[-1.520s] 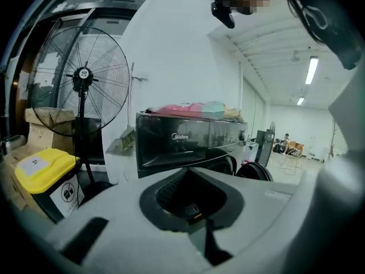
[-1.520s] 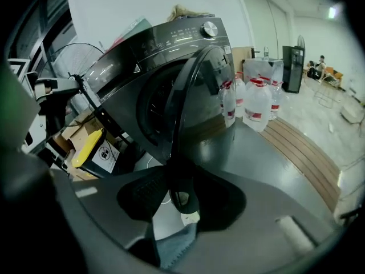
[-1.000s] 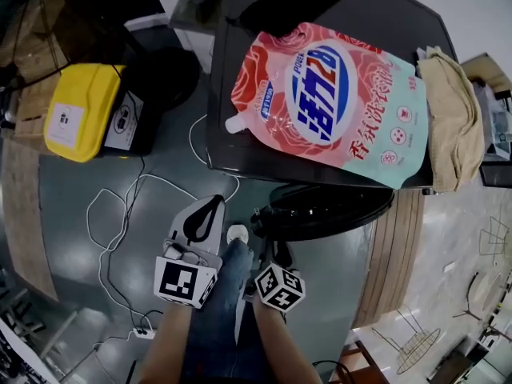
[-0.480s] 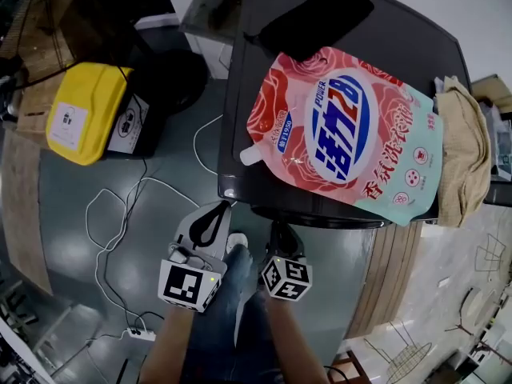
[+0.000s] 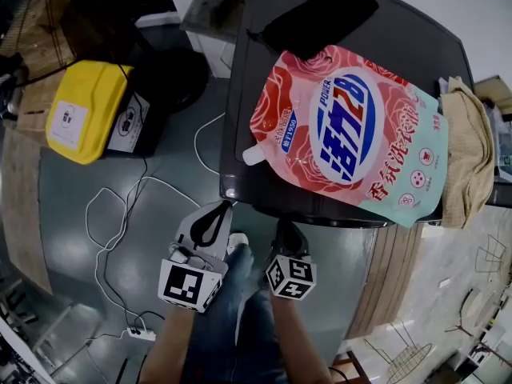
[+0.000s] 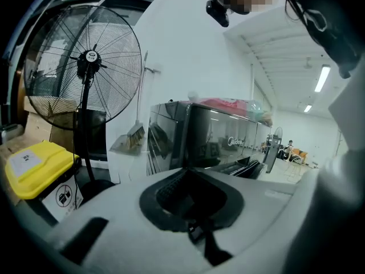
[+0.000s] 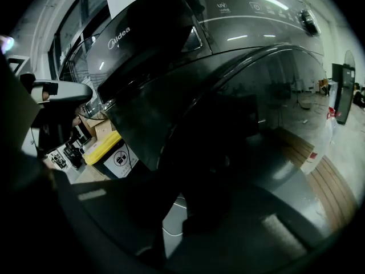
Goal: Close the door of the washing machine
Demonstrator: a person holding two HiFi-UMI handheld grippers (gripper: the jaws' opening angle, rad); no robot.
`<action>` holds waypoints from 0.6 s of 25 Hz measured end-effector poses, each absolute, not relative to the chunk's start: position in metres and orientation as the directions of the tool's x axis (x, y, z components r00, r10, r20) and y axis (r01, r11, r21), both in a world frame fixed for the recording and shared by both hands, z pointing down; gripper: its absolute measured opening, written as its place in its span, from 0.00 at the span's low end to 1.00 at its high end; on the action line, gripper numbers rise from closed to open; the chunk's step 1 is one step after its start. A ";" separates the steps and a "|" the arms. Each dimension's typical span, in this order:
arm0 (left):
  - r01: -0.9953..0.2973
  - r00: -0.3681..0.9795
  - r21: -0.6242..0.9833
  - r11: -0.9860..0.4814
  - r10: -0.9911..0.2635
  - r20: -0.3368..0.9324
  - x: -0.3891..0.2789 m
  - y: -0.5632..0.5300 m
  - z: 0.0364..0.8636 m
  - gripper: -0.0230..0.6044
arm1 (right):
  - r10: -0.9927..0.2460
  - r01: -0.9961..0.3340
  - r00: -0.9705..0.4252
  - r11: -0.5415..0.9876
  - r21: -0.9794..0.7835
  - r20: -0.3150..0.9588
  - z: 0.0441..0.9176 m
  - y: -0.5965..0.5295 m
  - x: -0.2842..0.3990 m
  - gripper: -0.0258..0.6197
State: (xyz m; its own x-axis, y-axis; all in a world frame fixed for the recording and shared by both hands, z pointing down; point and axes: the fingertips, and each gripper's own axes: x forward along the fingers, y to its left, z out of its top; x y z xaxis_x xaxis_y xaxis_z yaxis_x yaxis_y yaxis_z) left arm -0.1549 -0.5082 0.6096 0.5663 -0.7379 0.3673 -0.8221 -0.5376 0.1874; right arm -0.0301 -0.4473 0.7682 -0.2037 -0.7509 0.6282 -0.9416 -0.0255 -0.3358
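Dark grey and glossy from the head view: washing machine (image 5: 400,22), seen from above at the upper right. Sprawled over its top as far as the front edge, a pink-and-teal detergent pouch (image 5: 344,126). Along the top's right edge, a beige cloth (image 5: 468,150); at its back edge, a flat black item (image 5: 320,14). Under the front edge, the round door (image 5: 336,214), drawn in against the machine's front with no gap showing. Just before the door, the dark right gripper (image 5: 286,229); cannot tell from here whether touching it. Beside that, to the left over the grey floor, the white left gripper (image 5: 222,208), tips met, clenched on nothing. Farther left on the floor, a yellow bin (image 5: 80,110) and a loose white cable (image 5: 120,214).

Left gripper view: looks along white jaws pressed together at the far end around a black-lined hollow, empty. Beyond them, the washing machine at middle distance, well apart, pouch on top. To its left, a broom (image 6: 134,136) against the white wall, then a tall standing fan (image 6: 85,56), with the yellow bin at its foot.

Right gripper view: very dark. Faces the door's bulging dark glass from close by, with the control panel (image 7: 256,10) above. Jaws just been closing, now clenched, in shadow low in the picture; nothing made out between them. Far left, the left gripper's pale body, and the yellow bin beyond.
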 end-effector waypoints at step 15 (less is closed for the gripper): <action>-0.827 0.559 0.162 -0.538 -0.759 0.335 -0.155 -0.489 0.594 0.05 | -0.777 -0.943 -0.248 0.057 -0.327 0.579 0.754 -0.447 -0.030 0.06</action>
State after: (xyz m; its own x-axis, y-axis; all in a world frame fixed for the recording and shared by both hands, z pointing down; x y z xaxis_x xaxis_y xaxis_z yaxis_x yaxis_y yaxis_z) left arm -0.1547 -0.4890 0.5938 0.5586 -0.7586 0.3355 -0.8275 -0.5376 0.1620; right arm -0.0301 -0.4473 0.7539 -0.2476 -0.7767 0.5792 -0.9432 0.0567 -0.3272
